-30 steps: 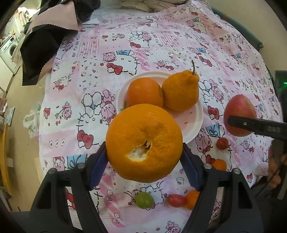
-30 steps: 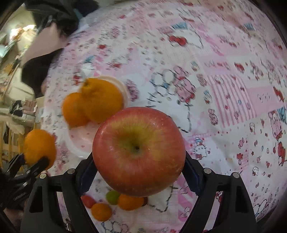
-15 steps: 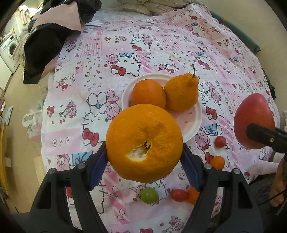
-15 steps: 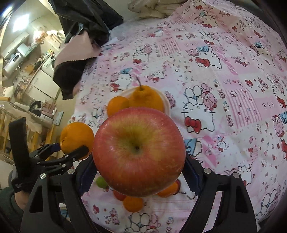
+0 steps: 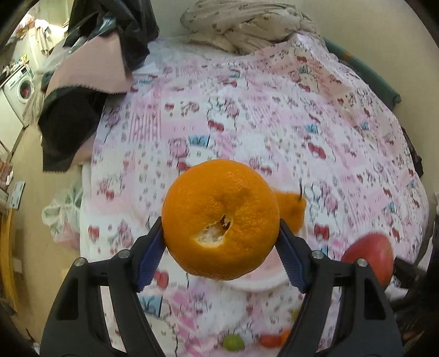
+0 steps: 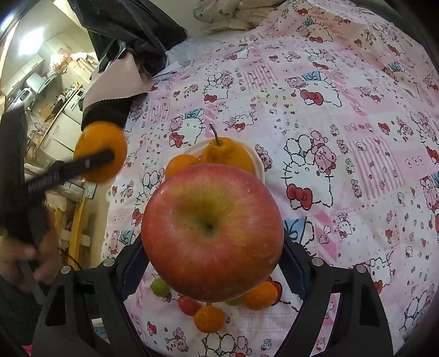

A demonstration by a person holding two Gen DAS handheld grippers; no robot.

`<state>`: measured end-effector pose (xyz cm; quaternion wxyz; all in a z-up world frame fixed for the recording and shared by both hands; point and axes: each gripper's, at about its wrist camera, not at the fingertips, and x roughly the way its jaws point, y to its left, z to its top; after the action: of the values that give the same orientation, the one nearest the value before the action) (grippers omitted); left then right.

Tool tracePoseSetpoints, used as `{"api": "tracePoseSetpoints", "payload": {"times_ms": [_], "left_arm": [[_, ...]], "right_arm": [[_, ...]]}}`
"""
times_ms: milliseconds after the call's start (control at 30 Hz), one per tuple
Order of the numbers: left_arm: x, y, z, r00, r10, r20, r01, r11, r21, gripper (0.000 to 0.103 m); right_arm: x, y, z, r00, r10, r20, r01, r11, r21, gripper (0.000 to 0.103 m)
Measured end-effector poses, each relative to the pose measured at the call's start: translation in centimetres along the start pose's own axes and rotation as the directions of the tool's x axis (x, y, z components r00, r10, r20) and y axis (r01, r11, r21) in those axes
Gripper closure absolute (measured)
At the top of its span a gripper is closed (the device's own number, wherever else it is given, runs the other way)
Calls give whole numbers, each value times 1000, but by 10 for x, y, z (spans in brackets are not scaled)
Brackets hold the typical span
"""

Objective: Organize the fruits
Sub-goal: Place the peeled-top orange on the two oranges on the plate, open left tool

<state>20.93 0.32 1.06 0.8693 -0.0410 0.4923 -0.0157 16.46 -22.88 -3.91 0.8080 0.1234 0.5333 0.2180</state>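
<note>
Left gripper [image 5: 221,239] clamps the peeled-spot orange [image 5: 221,219] between its 2 fingers; right gripper [image 6: 212,247] pinches the apple [image 6: 212,232]. Both held aloft, likely bound for the plate [image 6: 259,162] beyond the fingertips.

— What's under me?

— A bed spread with a pink cartoon-cat sheet [image 6: 343,115]. At centre frame a white plate [image 6: 259,162] lies on it.

— And lower down?

— Small fruits [image 6: 210,318] loose on the sheet: green, red, orange. At upper left, black and pink cloth [image 6: 109,93] lies over the edge; crumpled beige bedding [image 5: 247,24] lies at the top.
</note>
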Motion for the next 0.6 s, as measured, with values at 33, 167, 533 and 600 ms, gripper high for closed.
{"api": "tracePoseSetpoints", "payload": {"times_ms": [33,167,533,600], "left_arm": [[5,-2,8,1000,-6,0,6,1000,-1,30],[29,-9,26,999,-27,-20,27,1000,-5,30],[135,-18,42,982,-99,-162,83,991,-102,30],[146,-19,43,978,-111,-177,92,989,-112,30]], "right_arm": [[2,1,1,1000,2,-3,-2,1000,-1,17],[13,4,6,1000,1,-20,-1,1000,-8,17],[27,-2,11,998,7,-55,-6,1000,9,17],[28,-6,12,998,7,-55,-6,1000,22,17]]}}
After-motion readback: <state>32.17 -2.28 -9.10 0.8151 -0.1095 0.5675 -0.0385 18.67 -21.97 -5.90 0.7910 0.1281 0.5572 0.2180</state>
